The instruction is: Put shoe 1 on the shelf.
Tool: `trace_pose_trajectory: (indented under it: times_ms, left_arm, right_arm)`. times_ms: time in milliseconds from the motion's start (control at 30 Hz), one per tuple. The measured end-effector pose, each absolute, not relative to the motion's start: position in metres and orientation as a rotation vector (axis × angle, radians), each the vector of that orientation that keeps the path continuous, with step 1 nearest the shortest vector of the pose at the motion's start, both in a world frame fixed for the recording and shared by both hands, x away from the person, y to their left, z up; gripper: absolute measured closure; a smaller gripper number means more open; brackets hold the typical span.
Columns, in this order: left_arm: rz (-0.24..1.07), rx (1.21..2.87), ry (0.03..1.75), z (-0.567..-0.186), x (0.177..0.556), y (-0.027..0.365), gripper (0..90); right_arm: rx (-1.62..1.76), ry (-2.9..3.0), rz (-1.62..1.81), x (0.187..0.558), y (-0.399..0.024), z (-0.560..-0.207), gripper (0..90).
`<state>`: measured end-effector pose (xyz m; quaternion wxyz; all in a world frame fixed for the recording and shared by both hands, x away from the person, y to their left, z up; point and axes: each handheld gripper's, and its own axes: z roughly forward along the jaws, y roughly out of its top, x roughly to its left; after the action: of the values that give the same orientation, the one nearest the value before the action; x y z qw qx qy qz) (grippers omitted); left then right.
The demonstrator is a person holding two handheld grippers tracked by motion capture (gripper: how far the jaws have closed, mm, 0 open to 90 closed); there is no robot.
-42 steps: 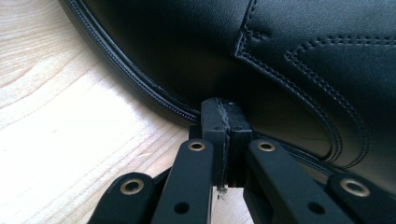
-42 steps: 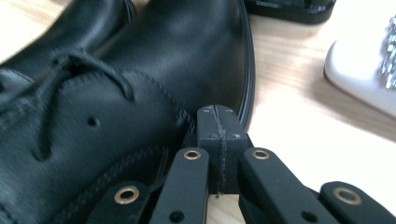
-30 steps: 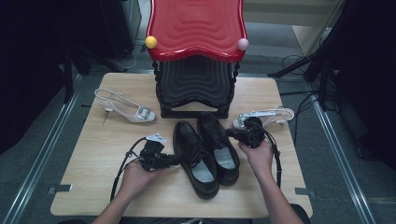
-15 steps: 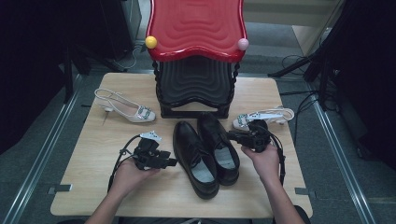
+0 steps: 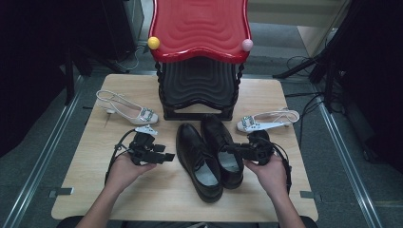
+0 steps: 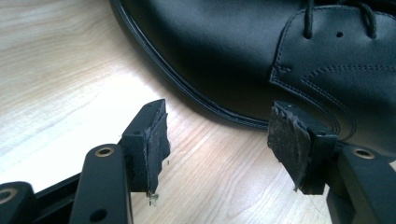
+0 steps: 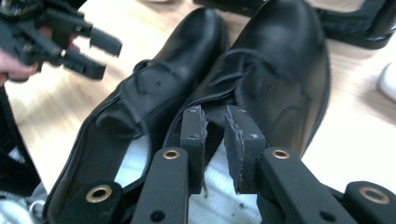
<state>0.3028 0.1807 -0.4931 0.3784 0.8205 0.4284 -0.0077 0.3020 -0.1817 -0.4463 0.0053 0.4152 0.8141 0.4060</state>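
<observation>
High view: pair of black shoes [image 5: 209,156] side by side at table [image 5: 85,190] centre, long axes running near to far, toes toward black stand [image 5: 197,90] under red tray [image 5: 199,26], heels toward person. Left gripper [image 5: 167,157] just left of left shoe, jaws just opened wide, nothing between. Right gripper [image 5: 227,148] over right shoe's opening, jaws just parted slightly, narrow gap, nothing clamped. White sandal [image 5: 127,108] far left; second white sandal [image 5: 268,119] far right, close behind right gripper.
</observation>
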Motion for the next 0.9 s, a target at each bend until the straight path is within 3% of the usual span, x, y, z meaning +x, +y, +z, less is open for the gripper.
trace_pose_trajectory:
  times_ms: [733, 900]
  left_arm:
    - [0.042, 2.13, 1.061, -0.489, 0.315, 0.184, 38.3]
    - [0.033, 2.122, 1.067, -0.489, 0.319, 0.187, 38.4]
  right_arm:
    - [1.259, 2.697, 1.135, 0.281, -0.146, -0.46, 61.5]
    - [1.251, 2.715, 1.039, 0.288, -0.136, -0.461, 62.2]
